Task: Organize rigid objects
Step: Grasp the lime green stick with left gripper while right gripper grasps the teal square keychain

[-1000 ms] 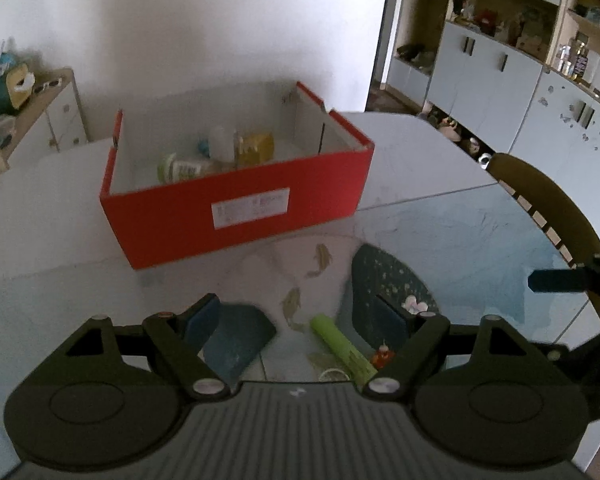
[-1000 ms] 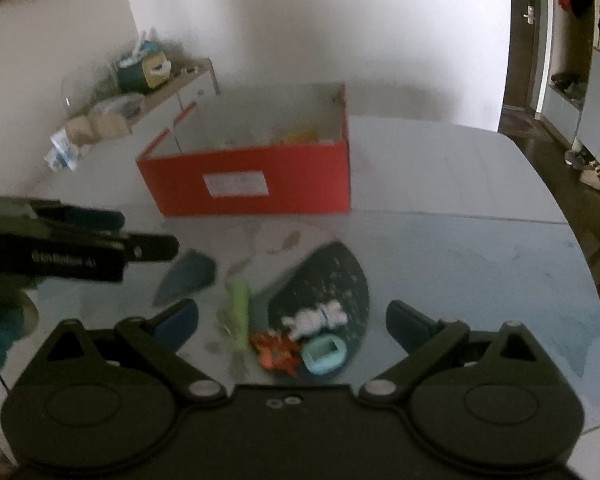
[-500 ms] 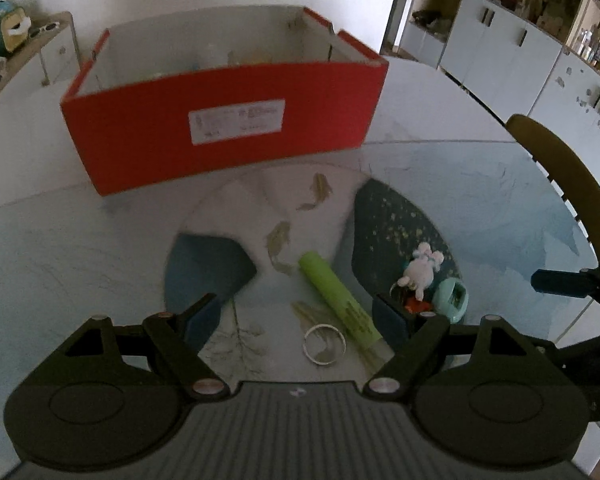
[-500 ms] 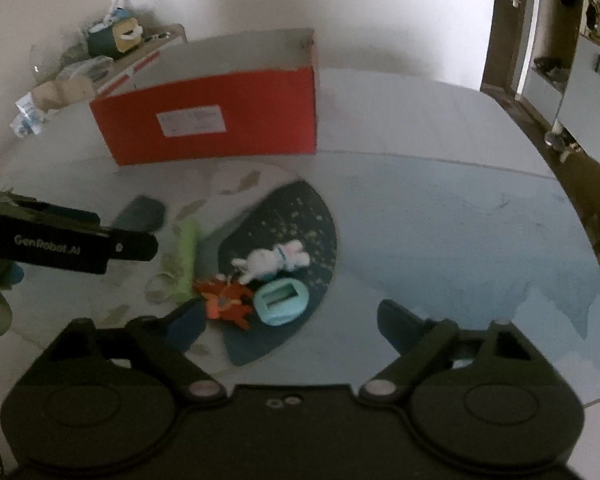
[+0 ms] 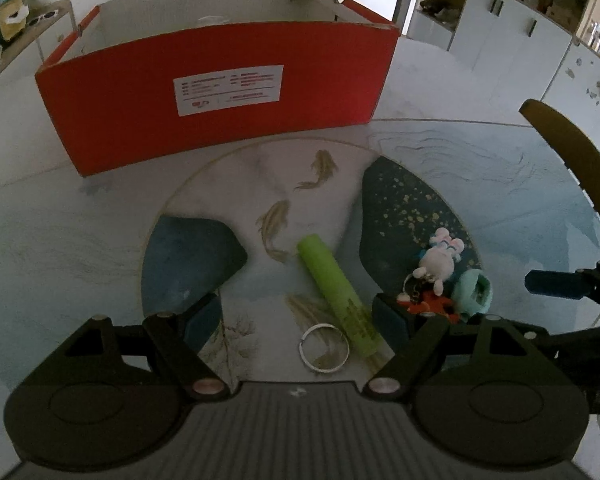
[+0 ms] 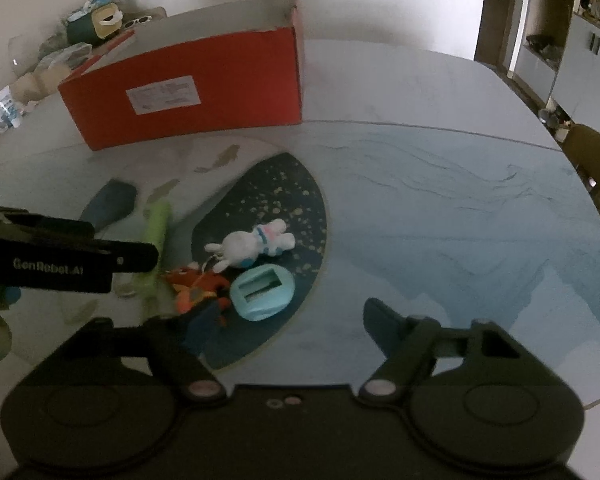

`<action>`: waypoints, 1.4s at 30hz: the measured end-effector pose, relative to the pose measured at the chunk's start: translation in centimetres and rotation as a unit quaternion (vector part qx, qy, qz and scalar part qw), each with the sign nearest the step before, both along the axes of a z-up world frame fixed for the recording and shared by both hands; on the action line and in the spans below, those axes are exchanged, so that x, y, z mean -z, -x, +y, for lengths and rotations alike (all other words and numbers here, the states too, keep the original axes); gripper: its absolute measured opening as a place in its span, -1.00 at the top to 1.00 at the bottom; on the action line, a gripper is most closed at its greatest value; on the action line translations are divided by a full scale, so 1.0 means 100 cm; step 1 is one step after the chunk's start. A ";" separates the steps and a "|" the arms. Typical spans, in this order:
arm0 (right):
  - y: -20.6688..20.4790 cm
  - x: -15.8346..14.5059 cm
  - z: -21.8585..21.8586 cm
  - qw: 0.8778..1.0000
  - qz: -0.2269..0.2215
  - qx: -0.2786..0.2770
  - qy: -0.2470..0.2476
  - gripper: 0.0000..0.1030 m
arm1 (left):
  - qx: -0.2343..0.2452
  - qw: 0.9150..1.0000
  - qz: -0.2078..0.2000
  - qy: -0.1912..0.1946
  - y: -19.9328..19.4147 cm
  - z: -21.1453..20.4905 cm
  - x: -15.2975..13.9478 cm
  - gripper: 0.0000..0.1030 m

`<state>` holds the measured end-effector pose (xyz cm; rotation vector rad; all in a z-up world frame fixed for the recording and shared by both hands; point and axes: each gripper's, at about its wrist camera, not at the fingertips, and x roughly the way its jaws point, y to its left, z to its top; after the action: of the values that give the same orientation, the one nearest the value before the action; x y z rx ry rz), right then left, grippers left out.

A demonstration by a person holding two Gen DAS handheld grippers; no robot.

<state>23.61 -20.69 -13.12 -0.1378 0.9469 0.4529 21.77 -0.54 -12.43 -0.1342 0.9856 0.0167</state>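
A green tube (image 5: 335, 295) and a metal ring (image 5: 324, 346) lie on the glass table between the fingers of my left gripper (image 5: 296, 320), which is open and low over them. A white rabbit toy (image 6: 252, 247), an orange toy (image 6: 196, 289) and a teal holder (image 6: 262, 290) are clustered just ahead of my right gripper (image 6: 294, 322). Its jaws are closing and the pads press on nothing. The holder lies just beyond the gap and the orange toy is by the left finger. The red box (image 5: 220, 96) stands behind, its contents hidden.
A wooden chair back (image 5: 572, 168) rises at the table's right edge. A side cabinet with clutter (image 6: 92, 24) stands left of the box. White cupboards (image 5: 520, 40) line the far right. The left gripper's arm (image 6: 72, 261) crosses the right wrist view beside the green tube (image 6: 156, 232).
Both grippers have sunk toward the table, so the objects look nearer and the box's inside has dropped out of sight. The right gripper's fingers have drawn closer together.
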 end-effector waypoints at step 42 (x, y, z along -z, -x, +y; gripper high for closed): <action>0.002 -0.025 0.008 1.000 -0.007 -0.010 -0.008 0.27 | 0.030 0.999 -0.012 0.003 -0.008 0.008 -0.011 0.68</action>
<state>23.43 -19.90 -10.62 -0.1352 0.9296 0.4770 22.55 0.23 -11.34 -0.1101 0.9653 -0.0430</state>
